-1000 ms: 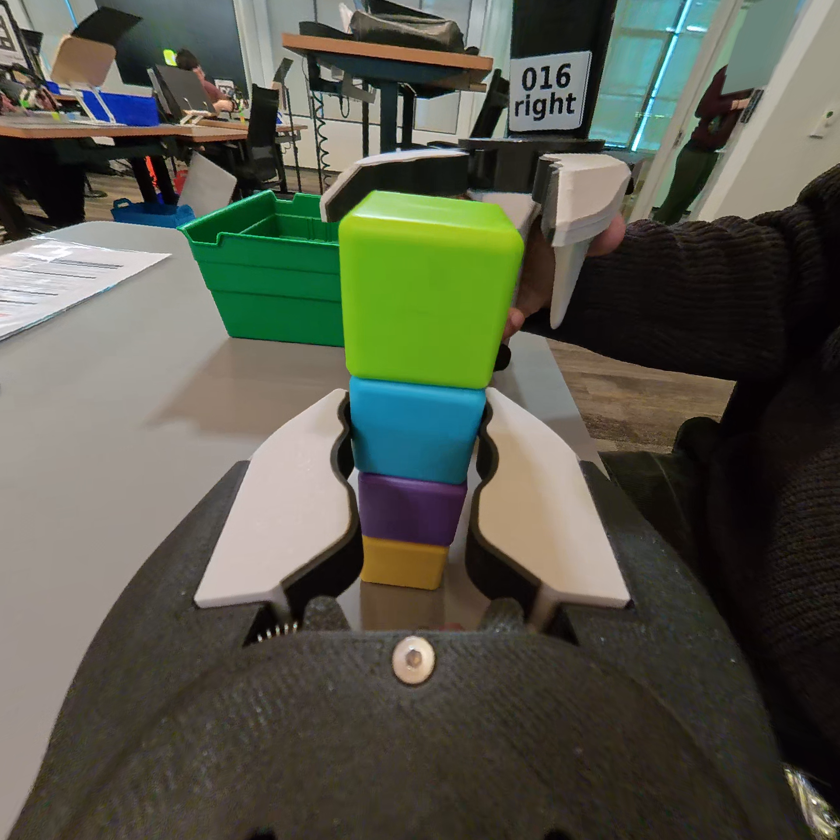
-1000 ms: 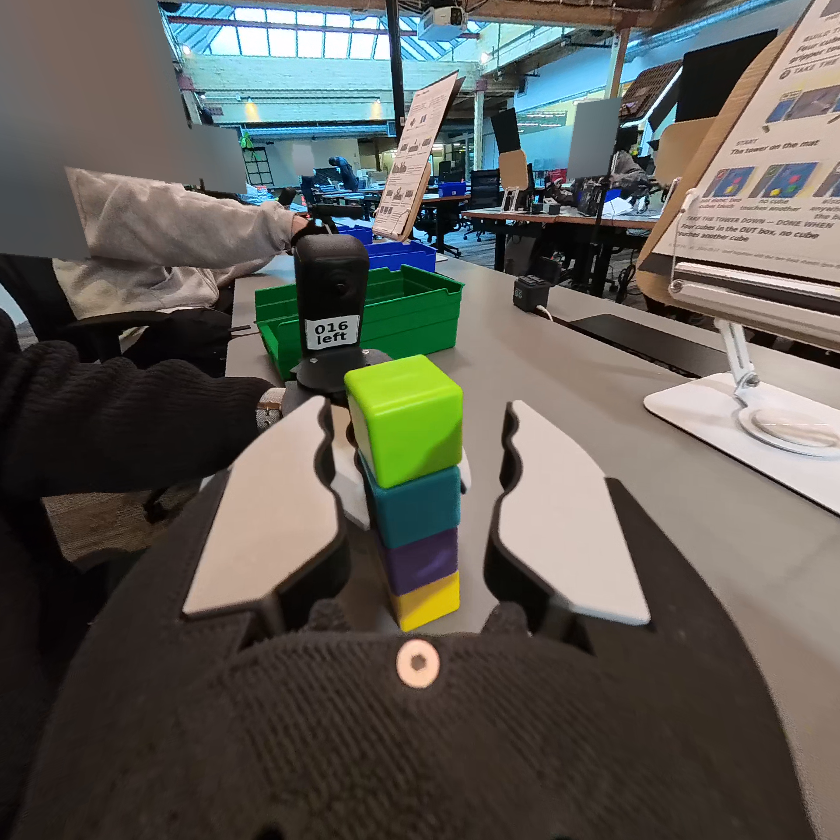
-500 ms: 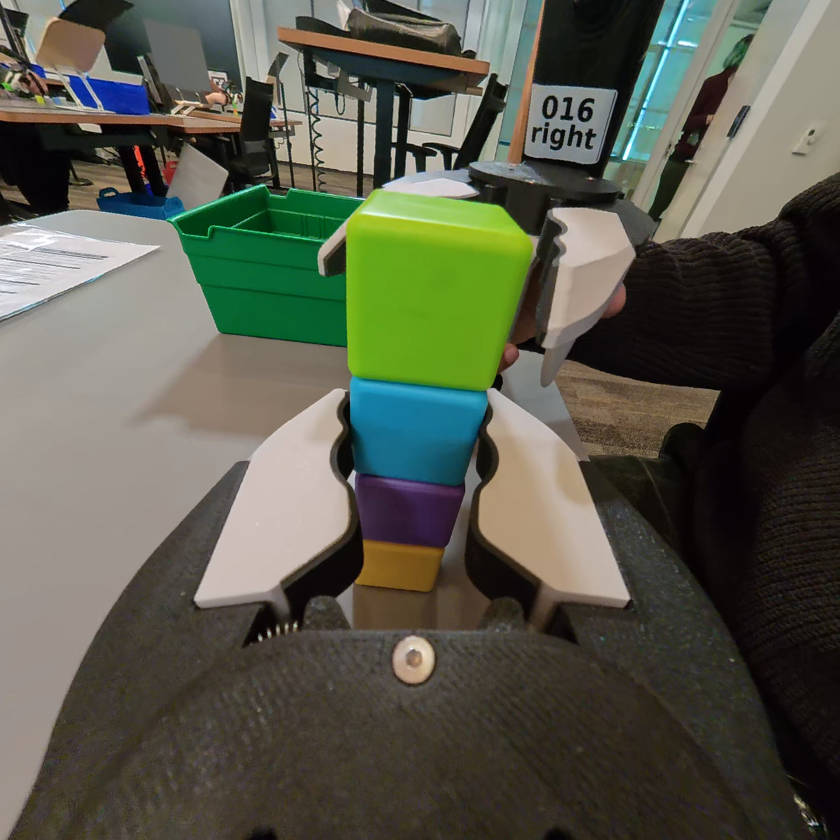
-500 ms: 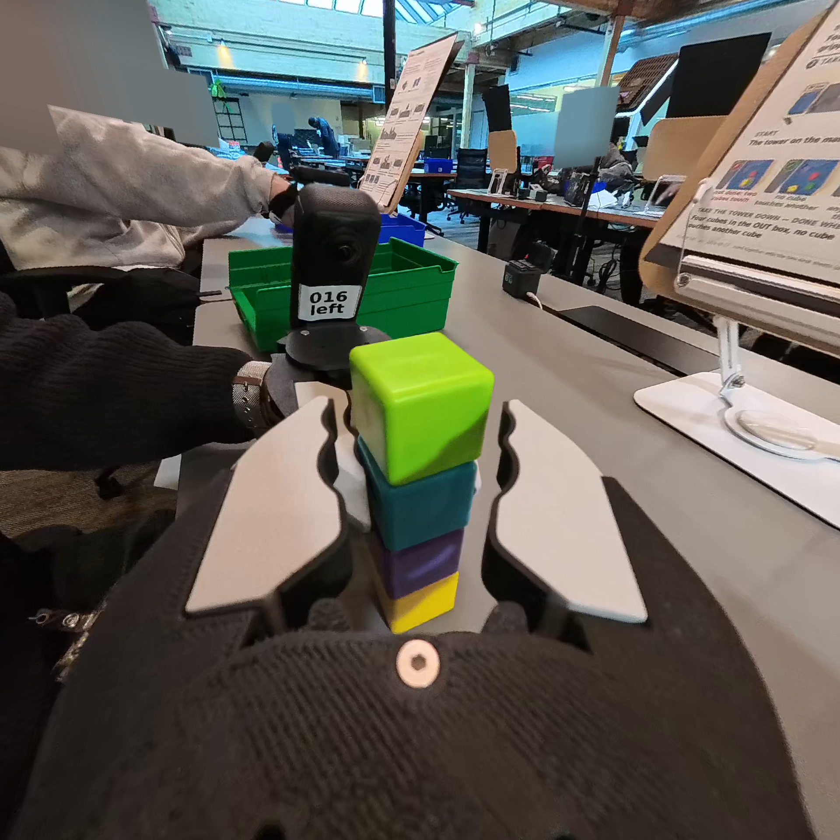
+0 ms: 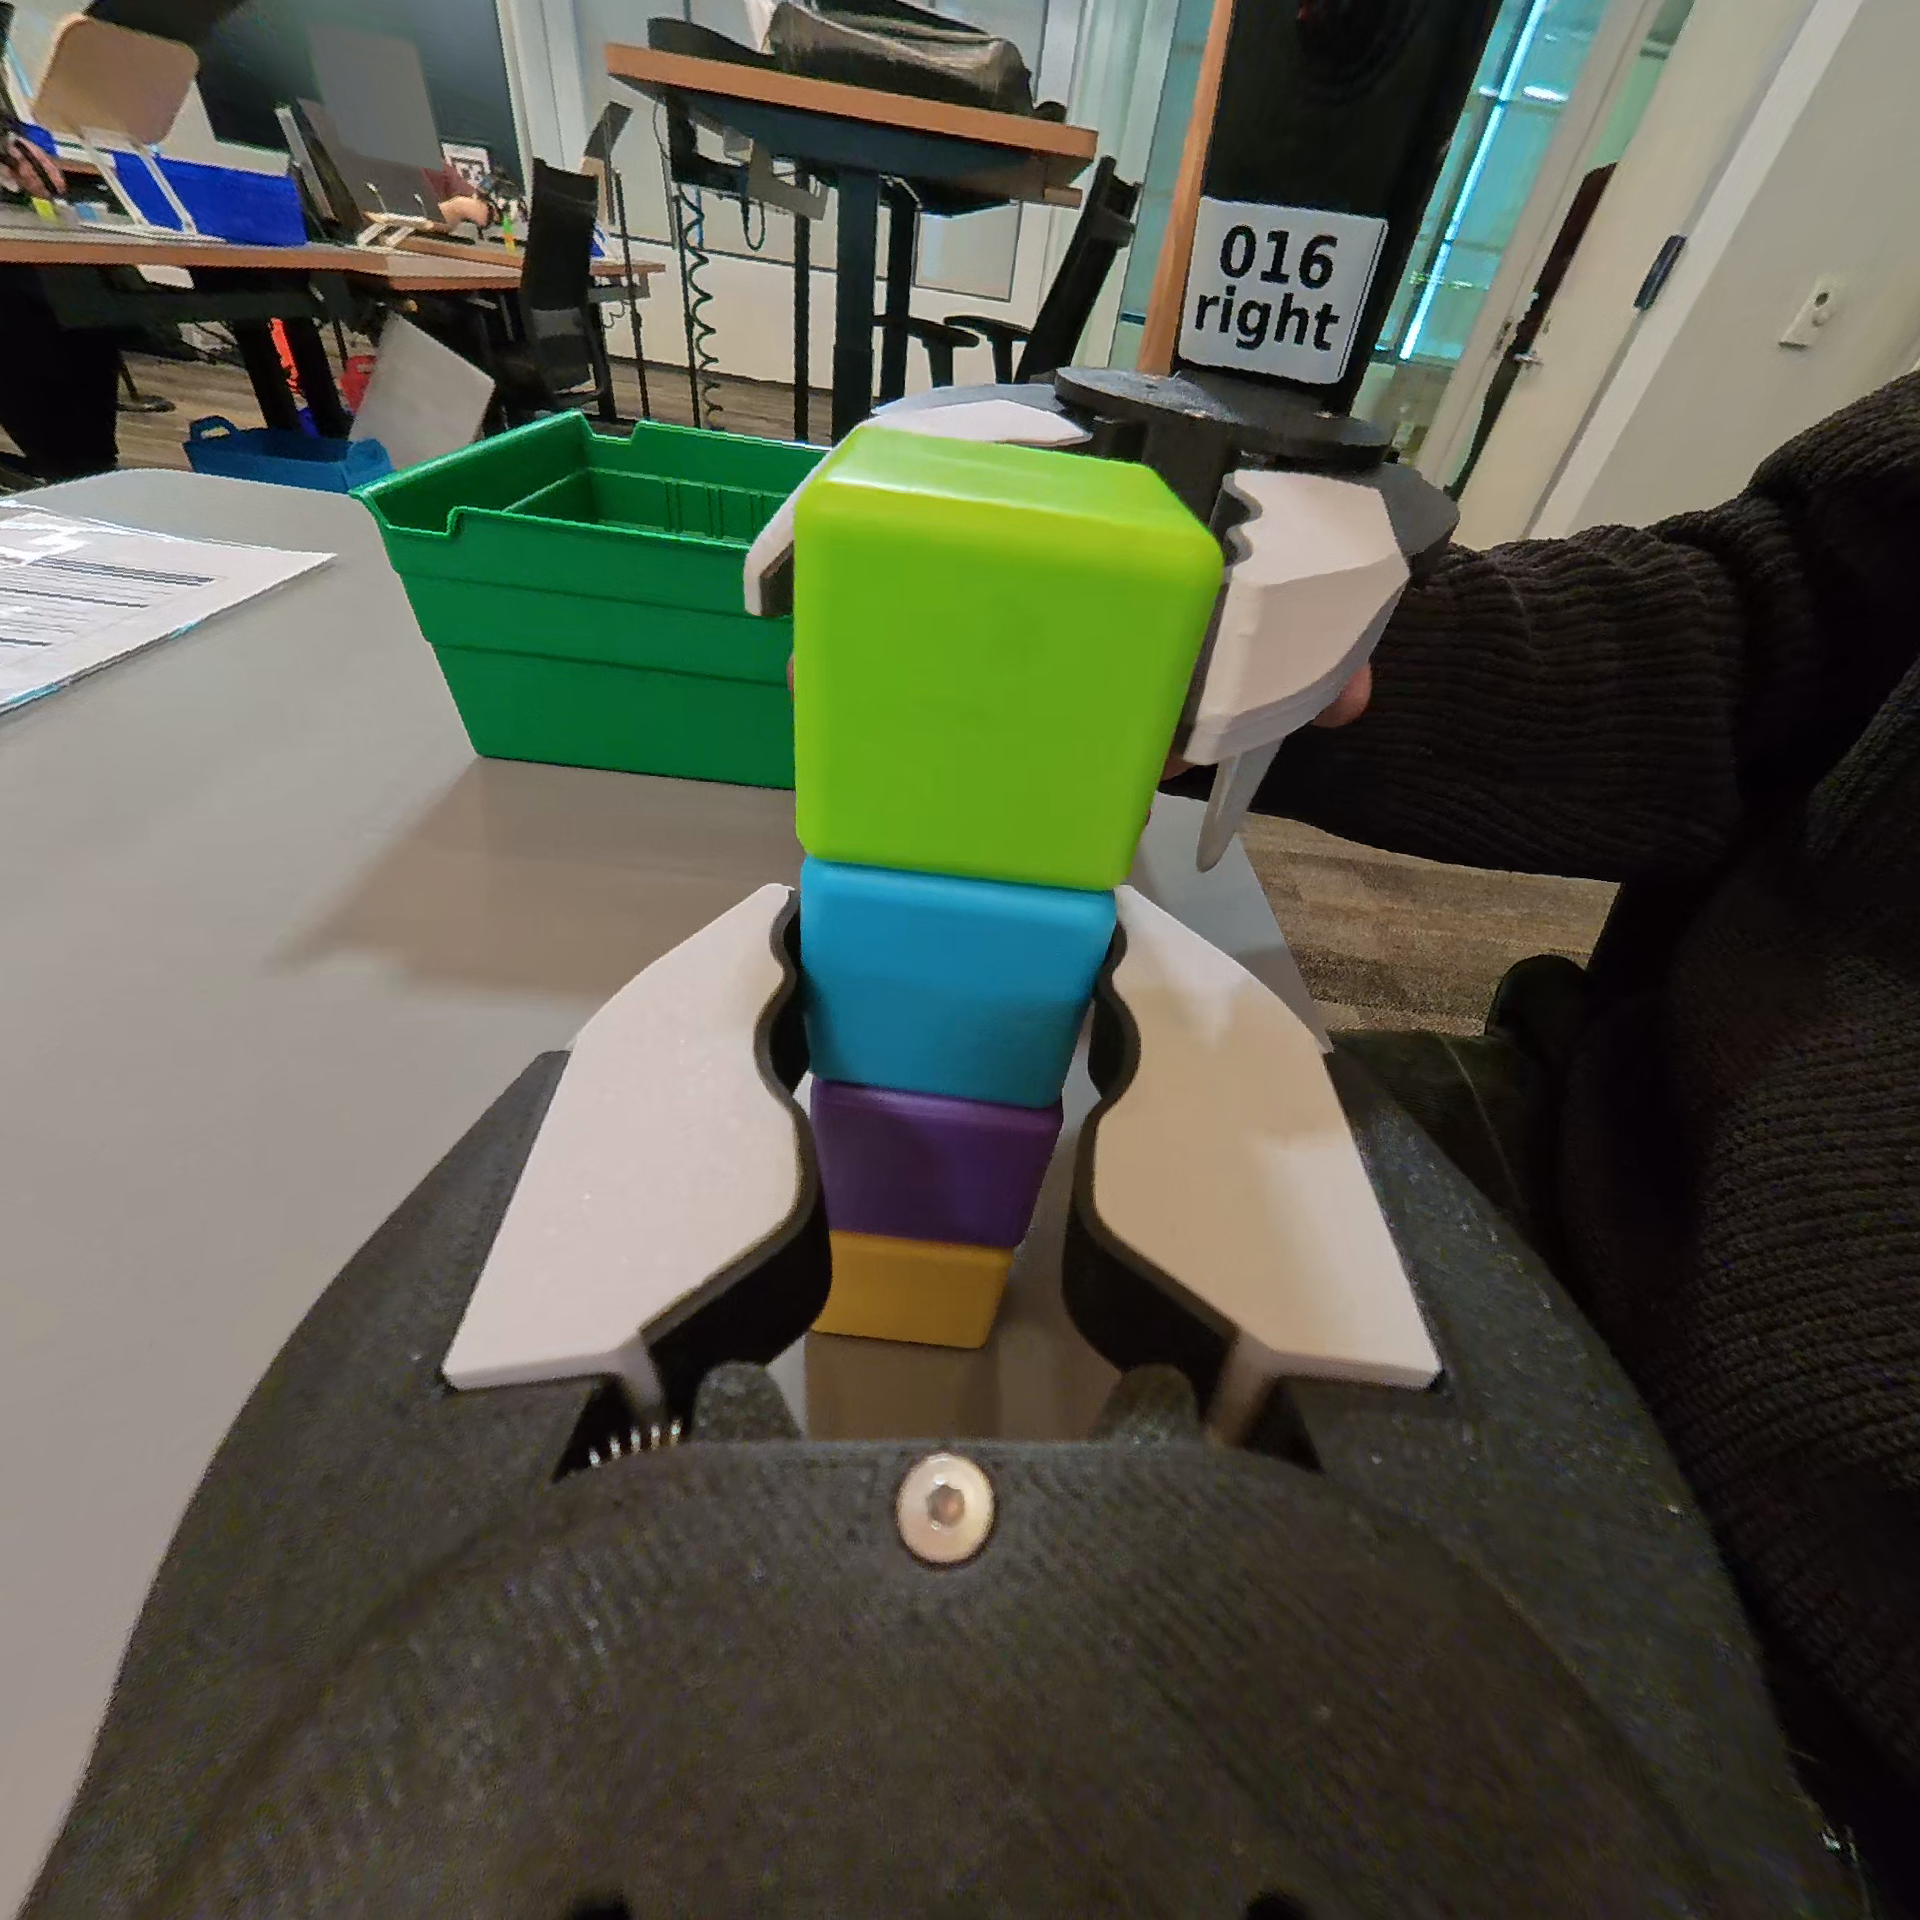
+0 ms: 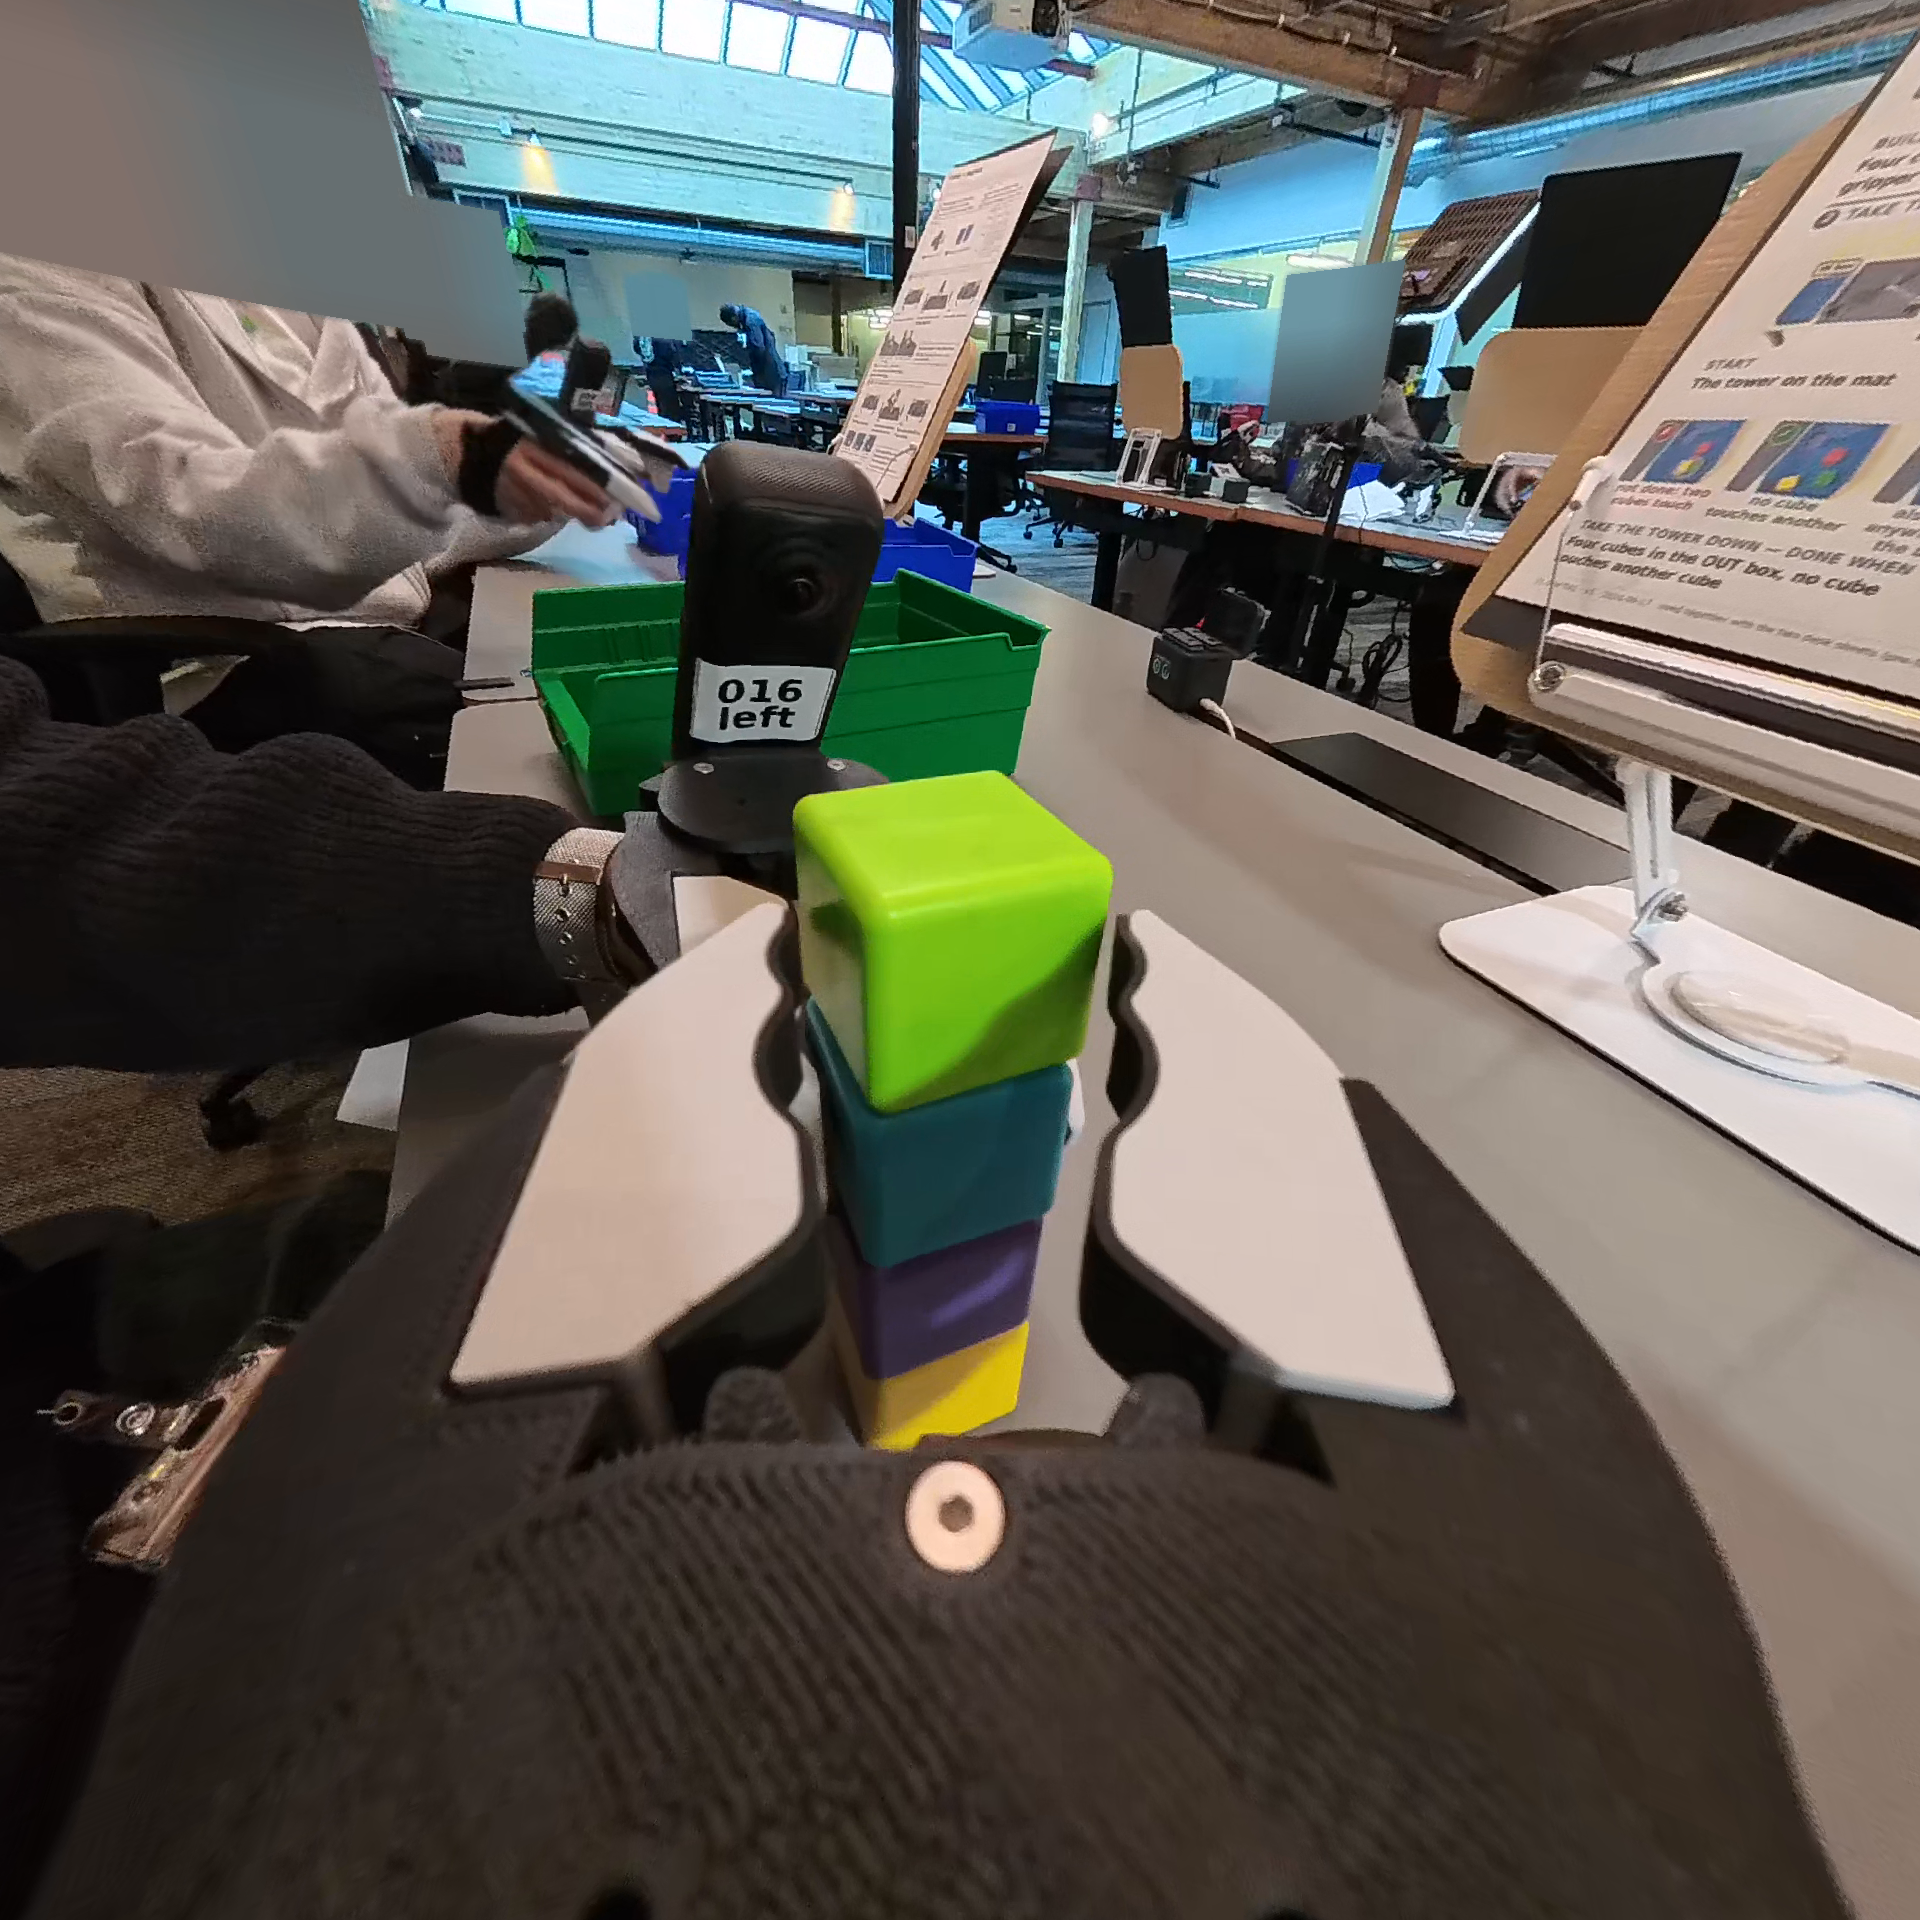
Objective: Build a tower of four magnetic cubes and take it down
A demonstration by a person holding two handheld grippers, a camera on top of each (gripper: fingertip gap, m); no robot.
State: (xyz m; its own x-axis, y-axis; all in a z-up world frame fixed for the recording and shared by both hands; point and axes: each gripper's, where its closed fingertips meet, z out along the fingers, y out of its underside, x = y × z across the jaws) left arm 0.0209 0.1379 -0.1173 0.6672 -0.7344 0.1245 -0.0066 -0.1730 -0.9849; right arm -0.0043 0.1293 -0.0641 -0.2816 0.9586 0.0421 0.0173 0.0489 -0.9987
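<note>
Closest in: left tool (image 5: 951, 925) pressed in on the blue plastic cube (image 5: 951, 987), one white finger against each side, second from the top of the stack. Below it, a purple plastic cube (image 5: 930, 1164), then a yellow plastic cube (image 5: 909, 1294) standing on the grey tabletop (image 5: 260, 987). On top, a lime-green plastic cube (image 5: 987, 675). Four-high tower, upright, the green one turned slightly off square.

Right tool (image 6: 945, 935) coming in from the opposite side at top-cube height, fingers narrowed to the width of the lime-green plastic cube and apparently touching both its sides.

Against half a second ago: right tool's fingers closed in from a wider spread, and seated further around the top cube. Tower and left tool's grip unchanged.

Hard to make out: actual contact faces on the green cube, lost behind its rounded edges. Yellow cube's foot cut off by the tool body in the right wrist view. Most of the right tool's body hidden behind the top cube in the left wrist view.

Further back, at 11 o'clock from the tower in the left wrist view: open green plastic bin (image 5: 603, 644) on the tabletop. At 2 o'clock in the right wrist view: white-based instruction stand (image 6: 1558, 966).
</note>
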